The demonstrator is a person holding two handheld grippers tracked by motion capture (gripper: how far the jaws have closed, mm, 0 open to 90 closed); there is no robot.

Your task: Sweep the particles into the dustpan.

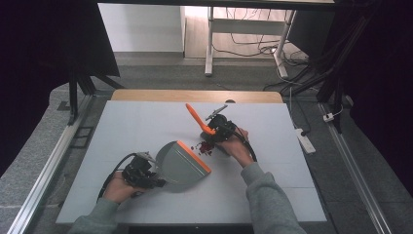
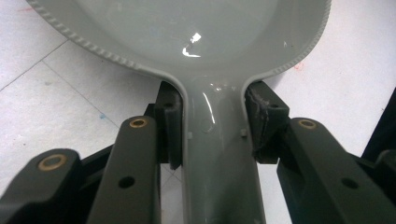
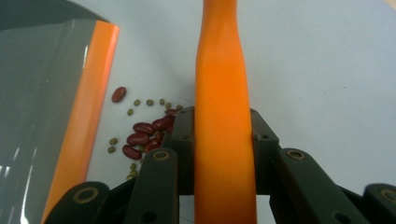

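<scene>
A grey dustpan [image 1: 182, 165] with an orange lip is held flat on the table [image 1: 122, 131], toward its near edge, its handle [image 2: 219, 158] pinched by the left tongs [image 2: 215, 126]. An orange brush handle [image 3: 223, 140] is clamped in the right tongs [image 3: 223, 135] near the table's middle. Red and green beans [image 3: 144, 133] are scattered on the table just beside the dustpan's lip.

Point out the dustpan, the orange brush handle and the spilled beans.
dustpan [image 1: 181, 165], high view, on its grey scoop.
orange brush handle [image 3: 219, 88], right gripper view, on the shaft above the jaws.
beans [image 3: 140, 139], right gripper view, on a red bean in the pile.
</scene>
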